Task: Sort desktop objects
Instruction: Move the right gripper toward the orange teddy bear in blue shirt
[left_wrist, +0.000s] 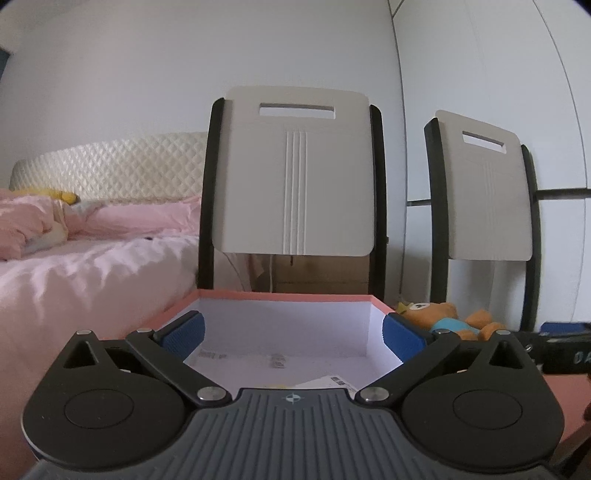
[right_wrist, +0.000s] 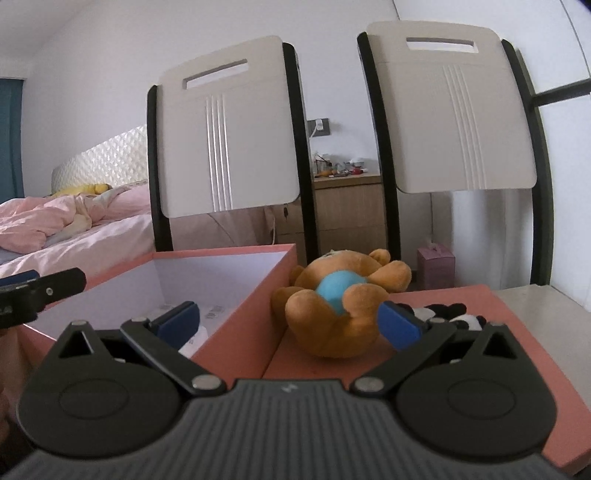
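Left wrist view: the left gripper (left_wrist: 293, 332) hangs over the open pink box (left_wrist: 284, 294), fingers spread wide w/ nothing between the blue pads (left_wrist: 184, 334). The box interior is white; a few paper slips w/ barcodes (left_wrist: 328, 382) lie on its floor, just ahead of the gripper body. To the right of the box a brown teddy bear (left_wrist: 443, 317) in a blue shirt lies on the pink surface, close beside the box's right wall. Far right, a dark object (left_wrist: 561, 345) — too blurred to identify. Behind the box stand two folding chairs (left_wrist: 293, 173) w/ white backs and black frames, and a bed (left_wrist: 85, 266) w/ pink bedding sits at left.

Right wrist view: the right gripper (right_wrist: 290, 323) is also fully apart, empty, pointing at the teddy bear (right_wrist: 343, 302), which lies on its back w/ feet toward the camera on the pink lid (right_wrist: 517, 343) — just beside the box (right_wrist: 236, 306), near its right wall. The bear's legs sit between the two fingers but the pads don't touch it. A small panda plush (right_wrist: 454, 314) lies right behind the right-hand finger, partly hidden. At the left edge a finger of the left gripper (right_wrist: 44, 284) reaches over the box. A wooden dresser (right_wrist: 347, 214) shows between the chairs.
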